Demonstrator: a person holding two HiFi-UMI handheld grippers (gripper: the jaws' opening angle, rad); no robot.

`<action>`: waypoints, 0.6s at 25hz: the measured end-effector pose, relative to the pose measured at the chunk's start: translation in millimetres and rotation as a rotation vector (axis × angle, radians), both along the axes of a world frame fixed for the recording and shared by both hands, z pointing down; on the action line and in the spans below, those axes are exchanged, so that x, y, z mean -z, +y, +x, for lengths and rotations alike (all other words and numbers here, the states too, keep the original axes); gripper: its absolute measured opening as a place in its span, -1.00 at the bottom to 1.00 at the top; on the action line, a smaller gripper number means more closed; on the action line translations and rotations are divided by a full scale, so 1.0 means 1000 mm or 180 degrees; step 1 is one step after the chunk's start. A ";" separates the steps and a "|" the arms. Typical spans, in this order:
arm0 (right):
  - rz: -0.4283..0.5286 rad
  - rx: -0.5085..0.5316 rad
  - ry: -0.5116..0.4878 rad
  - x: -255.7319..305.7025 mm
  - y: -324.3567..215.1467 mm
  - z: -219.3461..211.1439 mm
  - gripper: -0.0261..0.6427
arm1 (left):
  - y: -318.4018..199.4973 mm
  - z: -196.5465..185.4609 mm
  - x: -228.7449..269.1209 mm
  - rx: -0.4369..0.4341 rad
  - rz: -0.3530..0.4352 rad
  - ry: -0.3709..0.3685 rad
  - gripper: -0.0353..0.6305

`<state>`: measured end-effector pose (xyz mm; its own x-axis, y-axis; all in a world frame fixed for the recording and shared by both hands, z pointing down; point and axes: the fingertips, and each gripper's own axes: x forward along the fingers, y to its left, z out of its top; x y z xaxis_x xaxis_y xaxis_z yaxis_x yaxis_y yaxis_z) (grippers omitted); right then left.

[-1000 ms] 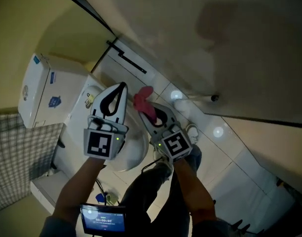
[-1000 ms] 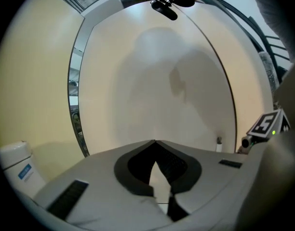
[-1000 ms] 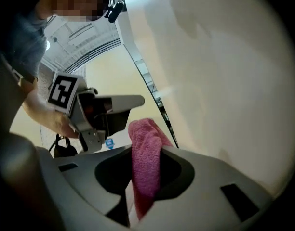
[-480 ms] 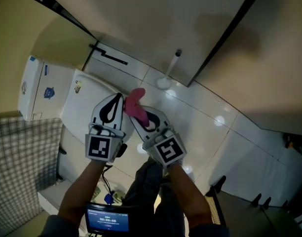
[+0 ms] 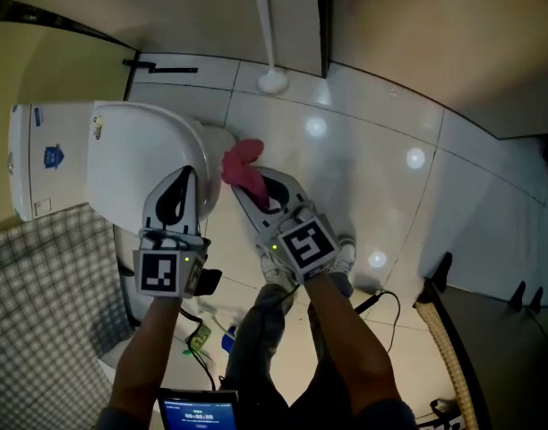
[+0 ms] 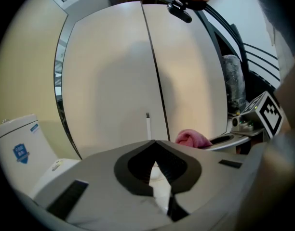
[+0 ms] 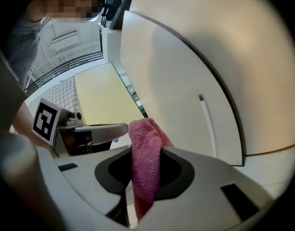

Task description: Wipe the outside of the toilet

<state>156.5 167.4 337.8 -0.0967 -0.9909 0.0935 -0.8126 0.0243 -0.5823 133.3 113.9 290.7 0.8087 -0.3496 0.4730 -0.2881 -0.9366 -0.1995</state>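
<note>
Pink cloth (image 5: 243, 161): a terry fold clamped in the right gripper (image 5: 252, 193). Its loose end stands out past the jaw tips, just beside the front of the toilet (image 5: 122, 173). We cannot tell whether it touches the porcelain.
Right gripper: jaws closed on the cloth (image 7: 145, 162), which fills the length of the gap in the right gripper view.
Left gripper (image 5: 184, 174): jaws together at the tips with nothing held. It hangs over the near edge of the lid (image 5: 141, 155).
Toilet: at the left of the head view, white and glossy, with the lid down. The tank (image 5: 41, 155) bears a blue badge, and a small label sits at the rear of the lid.
Surroundings: pale floor tiles (image 5: 372, 177) with lamp glints, and an upright white handle (image 5: 266, 34) on a round base by the wall.
Step in hand: we judge this to be the approach of the cloth to the toilet's outer wall, with wiping not yet visibly begun.
Doing it well: we would keep the clamp firm and lay the loose fold broadside on the curve, not poke with the jaw tips. We would then sweep along the contour from the rim downward, so that hard plastic never scrapes the glaze. The left gripper is best kept off that path.
</note>
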 end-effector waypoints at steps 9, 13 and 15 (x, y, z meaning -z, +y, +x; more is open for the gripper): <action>0.0143 -0.0585 -0.0264 -0.107 -0.052 -0.021 -0.67 | 0.001 0.032 -0.025 -0.0876 0.0416 0.0233 -0.85; 0.0263 -0.0706 -0.0334 -0.134 -0.077 -0.034 -0.67 | 0.006 0.038 -0.036 -0.1165 0.0521 0.0367 -0.85; 0.0293 -0.0759 -0.0401 -0.144 -0.076 -0.046 -0.67 | 0.010 0.038 -0.045 -0.1260 0.0543 0.0376 -0.85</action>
<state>110.9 91.0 482.0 0.1351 -0.9908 0.0040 -0.7232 -0.1014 -0.6832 170.8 124.0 336.1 0.9410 -0.0672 0.3318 0.0559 -0.9358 -0.3480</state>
